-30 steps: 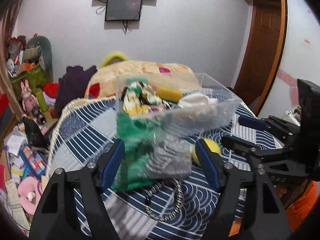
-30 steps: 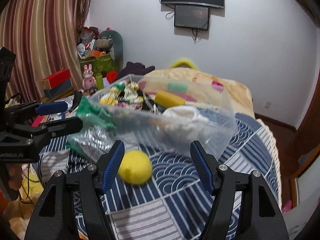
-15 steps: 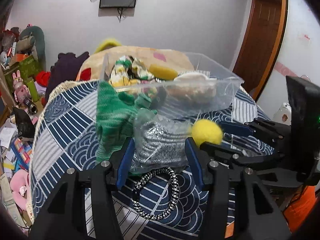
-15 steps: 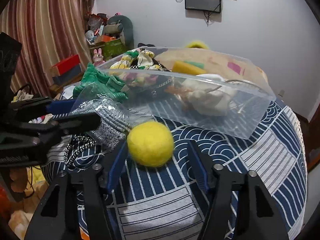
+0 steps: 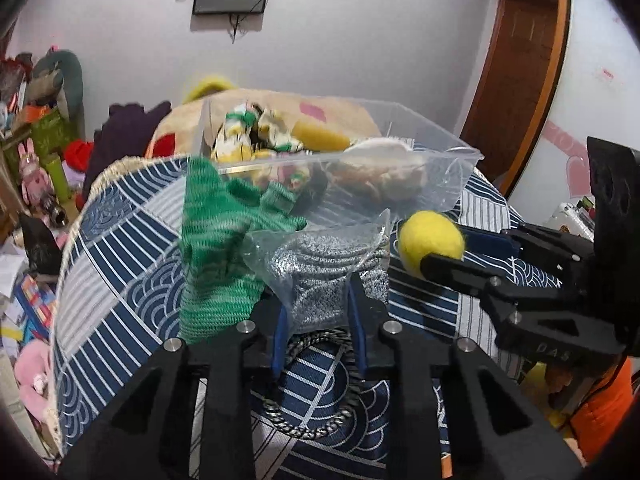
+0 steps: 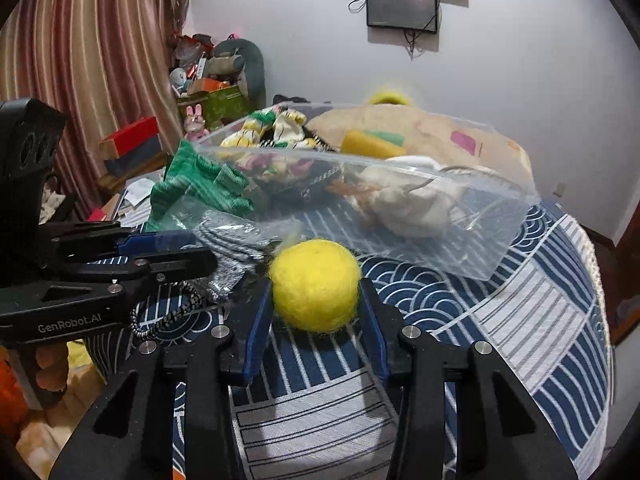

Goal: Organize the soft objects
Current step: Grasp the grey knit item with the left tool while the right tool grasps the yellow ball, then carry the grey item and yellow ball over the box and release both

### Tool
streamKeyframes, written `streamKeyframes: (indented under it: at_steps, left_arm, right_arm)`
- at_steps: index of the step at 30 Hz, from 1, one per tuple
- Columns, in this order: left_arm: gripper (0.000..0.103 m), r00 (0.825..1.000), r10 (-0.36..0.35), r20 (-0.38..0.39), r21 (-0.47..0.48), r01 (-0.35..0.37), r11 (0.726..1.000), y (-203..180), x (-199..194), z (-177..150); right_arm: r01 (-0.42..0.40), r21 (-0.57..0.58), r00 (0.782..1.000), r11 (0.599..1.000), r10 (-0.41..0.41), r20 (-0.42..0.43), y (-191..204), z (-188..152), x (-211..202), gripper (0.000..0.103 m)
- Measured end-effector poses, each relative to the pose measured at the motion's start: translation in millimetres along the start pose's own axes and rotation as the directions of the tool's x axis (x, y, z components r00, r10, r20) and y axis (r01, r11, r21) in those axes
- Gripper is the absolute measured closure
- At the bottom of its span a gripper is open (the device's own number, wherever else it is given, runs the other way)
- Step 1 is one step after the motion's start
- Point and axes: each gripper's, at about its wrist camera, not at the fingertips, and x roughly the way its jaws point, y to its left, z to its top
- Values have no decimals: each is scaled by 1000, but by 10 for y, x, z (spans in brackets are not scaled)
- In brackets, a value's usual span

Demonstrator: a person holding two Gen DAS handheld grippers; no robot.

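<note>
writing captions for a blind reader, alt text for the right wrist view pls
The right gripper closes on a yellow ball on a blue patterned cloth. Behind it a clear bin holds soft items; the left gripper pinches a bagged grey item.

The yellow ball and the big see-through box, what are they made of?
The fuzzy yellow ball looks like felted wool: matte, with fine fibres standing off its outline, though it could be another soft fibre. The right gripper has closed on it. The clear rectangular storage box looks like thin, glossy plastic: you can see the things inside through its walls, and light glints on its rim.
</note>
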Motion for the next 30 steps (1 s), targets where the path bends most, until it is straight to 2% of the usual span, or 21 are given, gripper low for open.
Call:
streamKeyframes:
  at_steps: [8, 16, 22, 30]
  left_arm:
    - [78, 998, -5, 68, 3, 5, 1000, -36, -237, 159]
    - [78, 988, -26, 152, -3, 27, 1000, -69, -402, 396]
    - [78, 977, -24, 212, -4, 26, 1000, -89, -463, 634]
    - [78, 969, -2, 247, -6, 3, 1000, -74, -358, 881]
  right_arm:
    - [38, 23, 998, 999, -39, 58, -115, 52, -214, 64]
    - [71, 55, 990, 996, -77, 119, -237, 130, -451, 64]
    - [114, 67, 977, 991, -124, 173, -288, 262, -616, 64]
    - [160, 74, 954, 984, -173, 243, -387, 532, -723, 64]
